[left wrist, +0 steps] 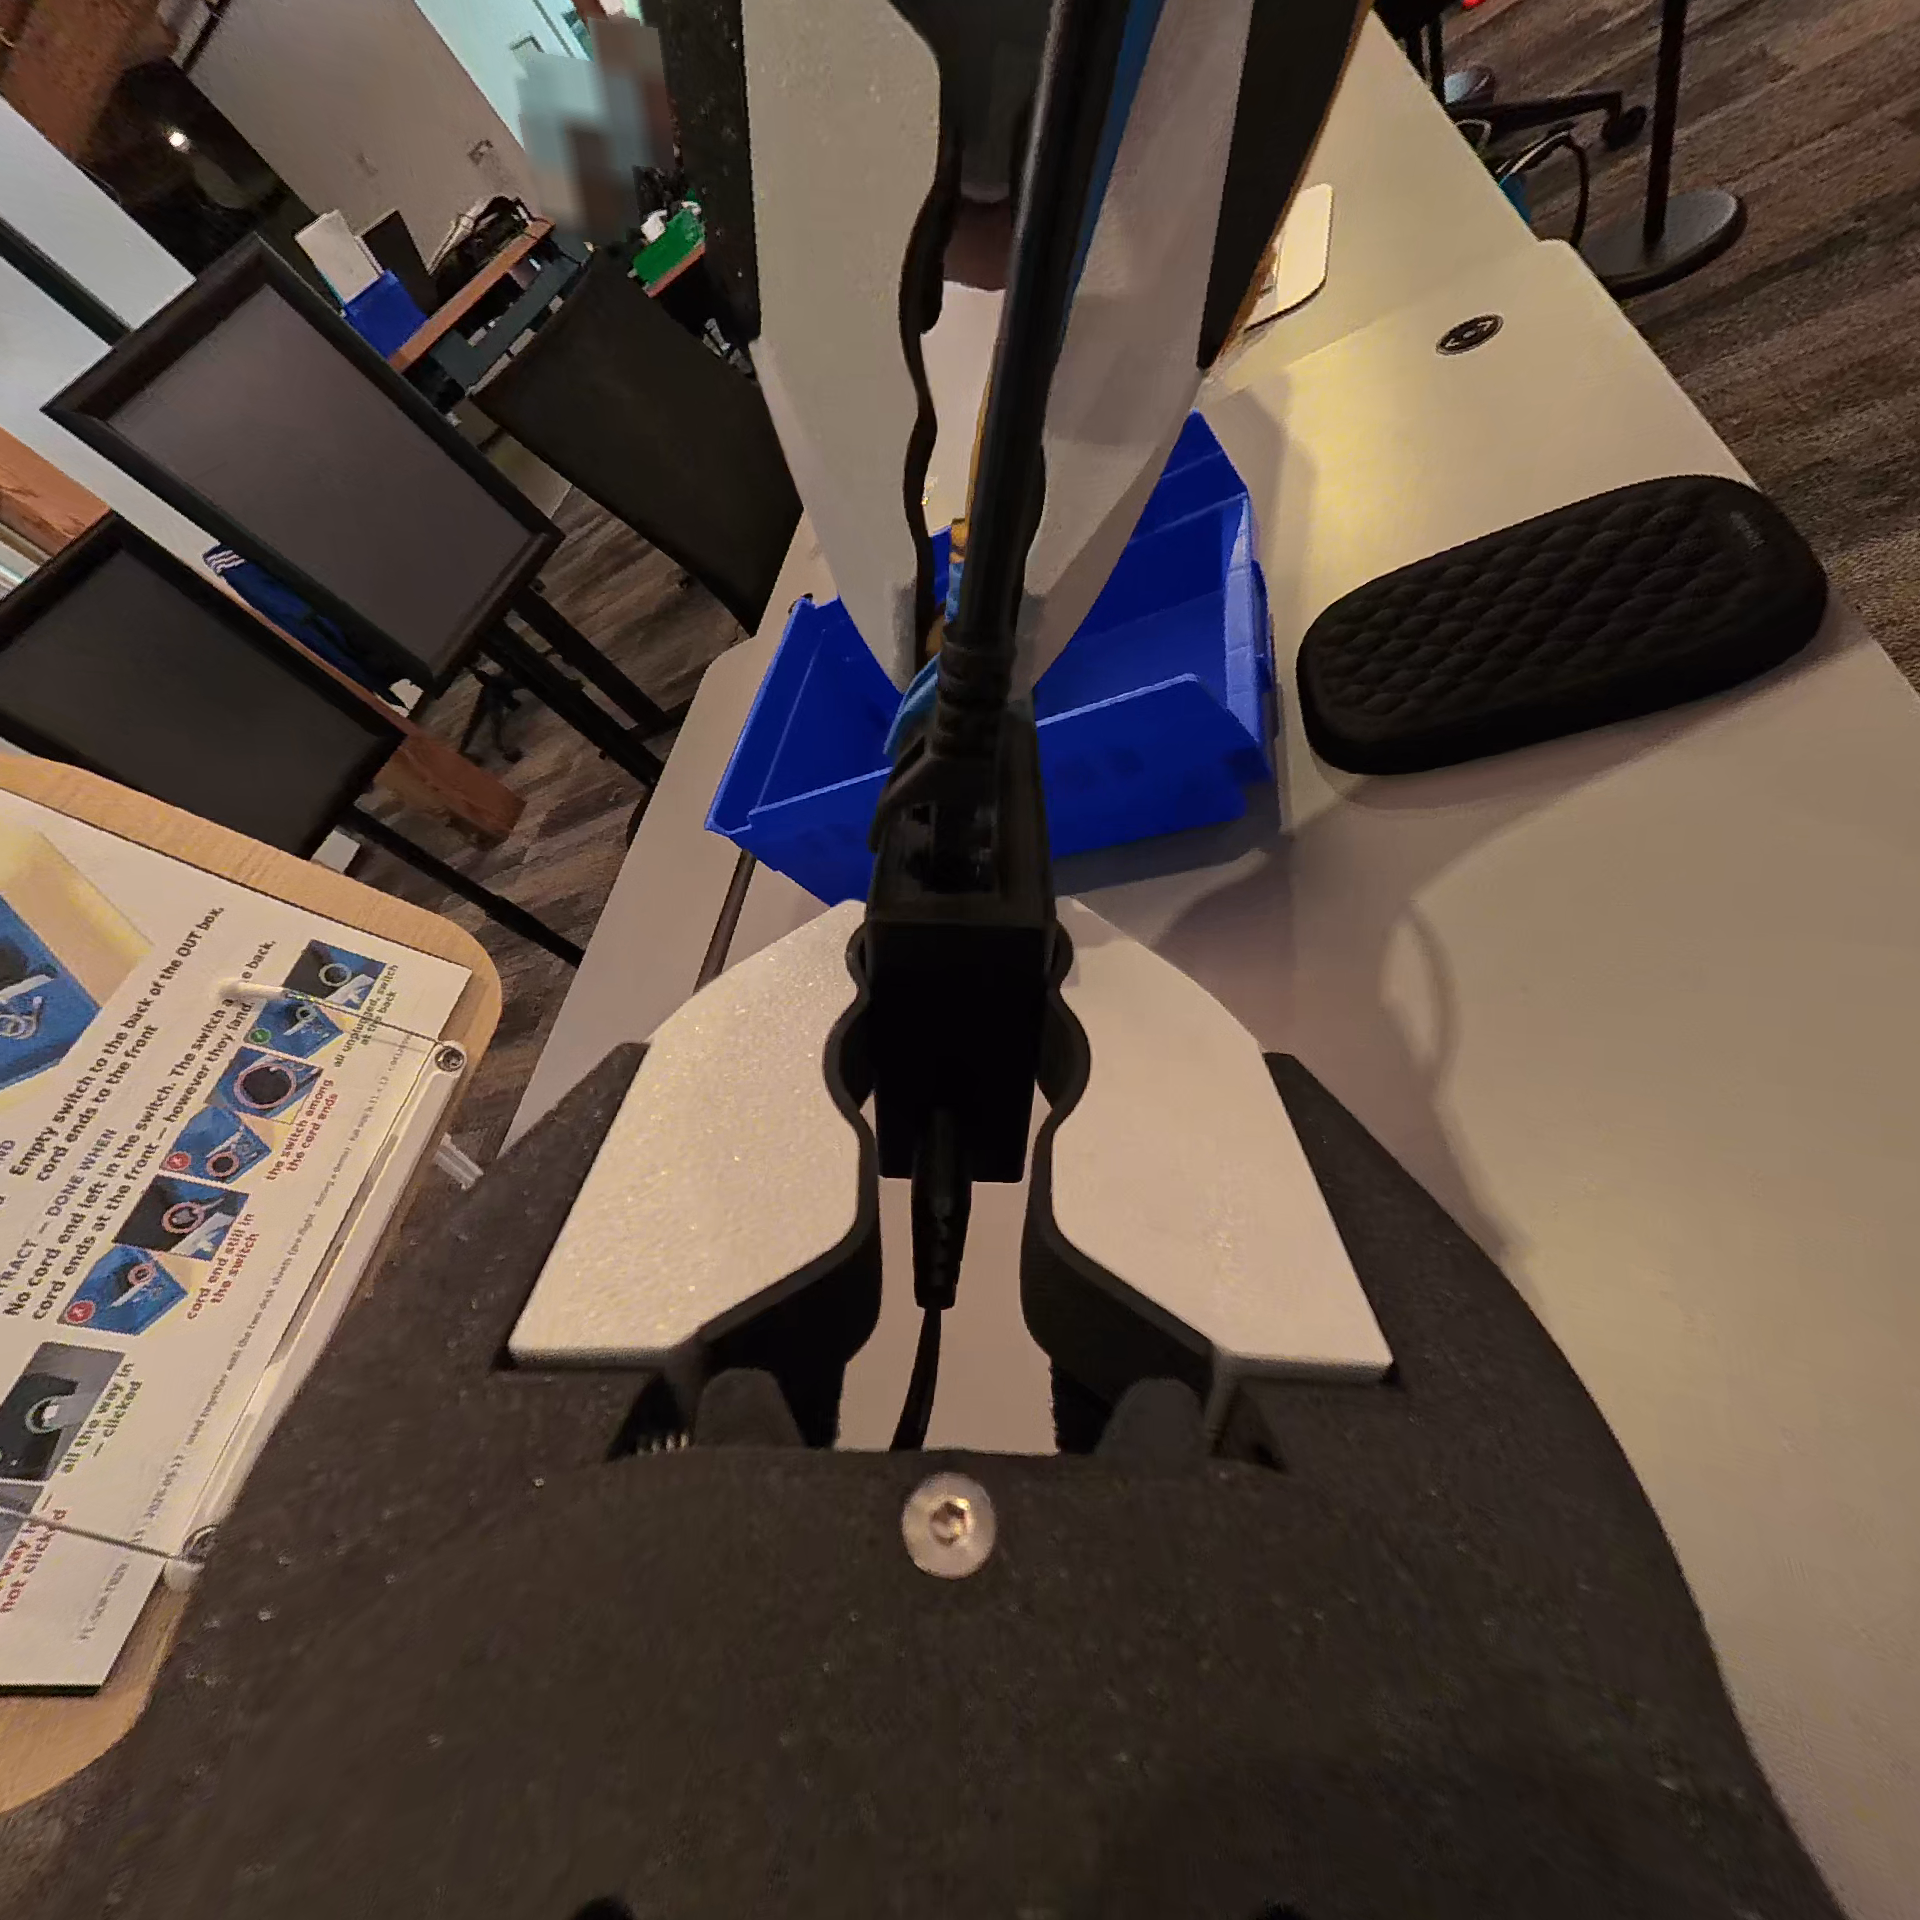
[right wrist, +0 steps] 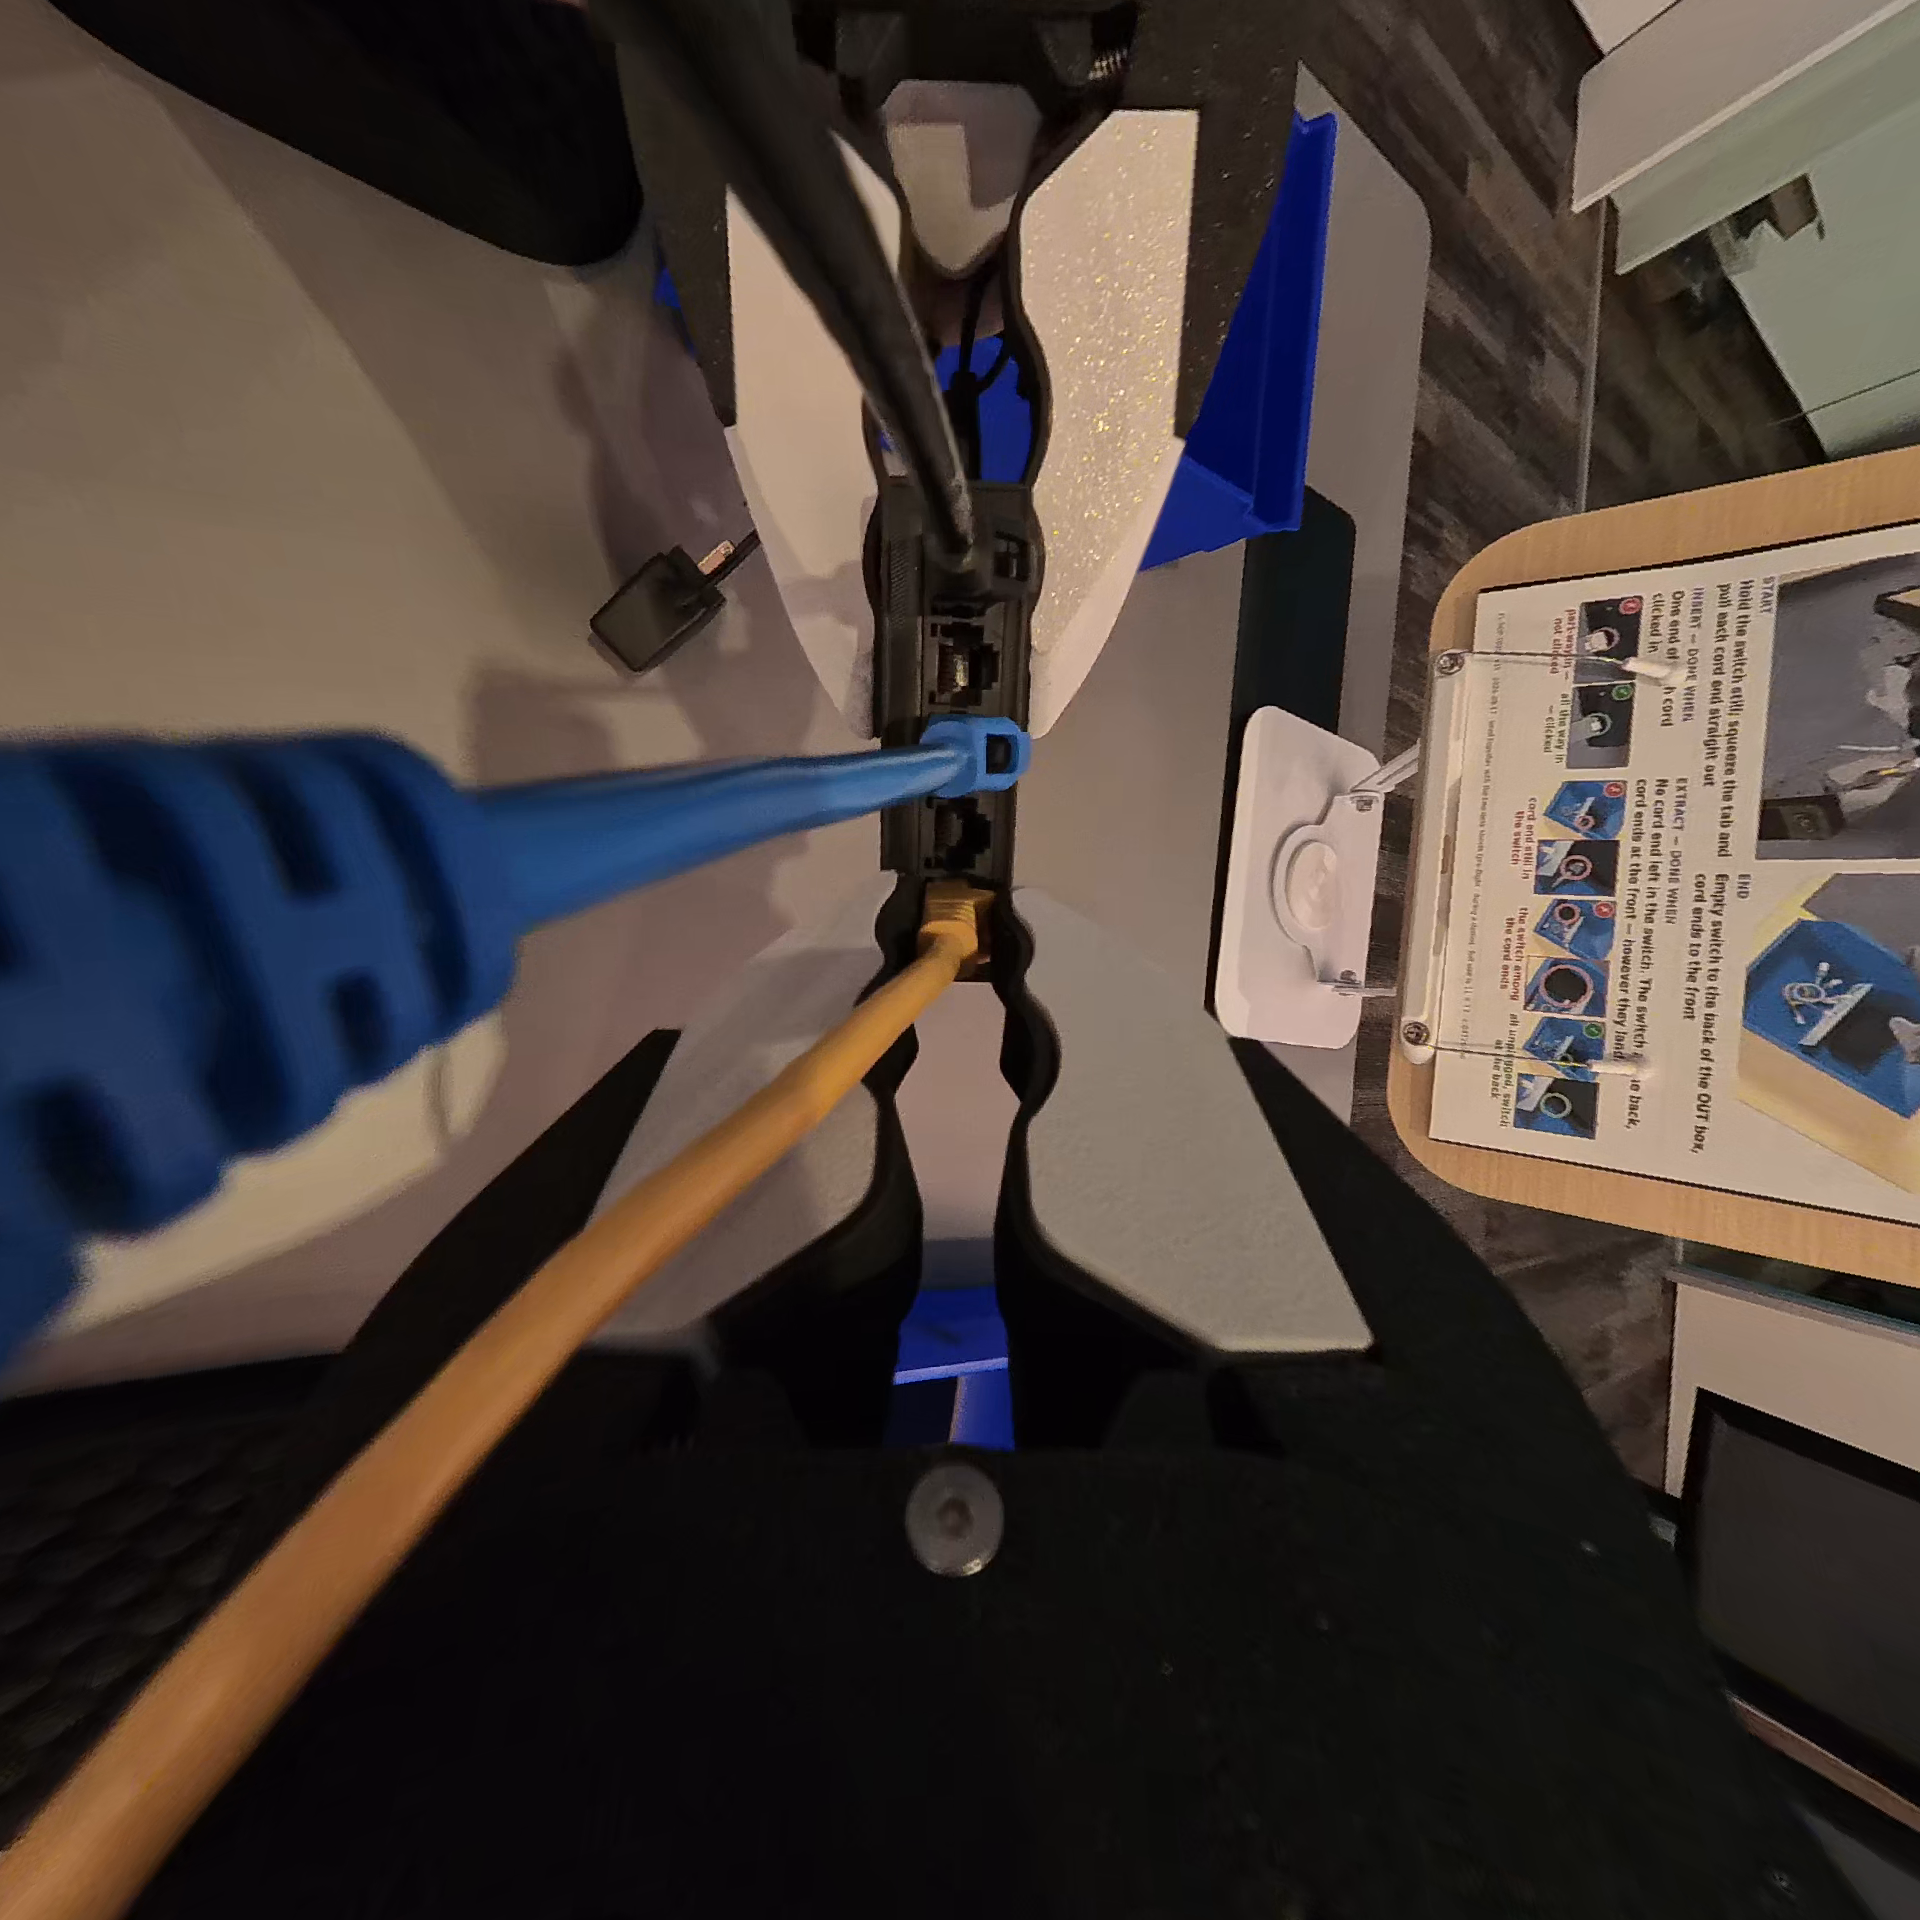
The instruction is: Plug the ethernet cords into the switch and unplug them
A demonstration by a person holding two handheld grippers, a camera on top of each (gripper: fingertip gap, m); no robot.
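Desk (left wrist: 1558, 1039) grey, office behind, left gripper (left wrist: 956, 1039) clamping switch (left wrist: 956, 1018), right gripper (right wrist: 961, 935) clamping yellow plug (right wrist: 956, 920)

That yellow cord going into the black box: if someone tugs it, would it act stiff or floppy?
Probably floppy along its length: the yellow cord is thin and trails away loosely. Its plug, pinched by the right gripper at the switch, looks like hard moulded plastic, so likely rigid. The cord seems light for its size.
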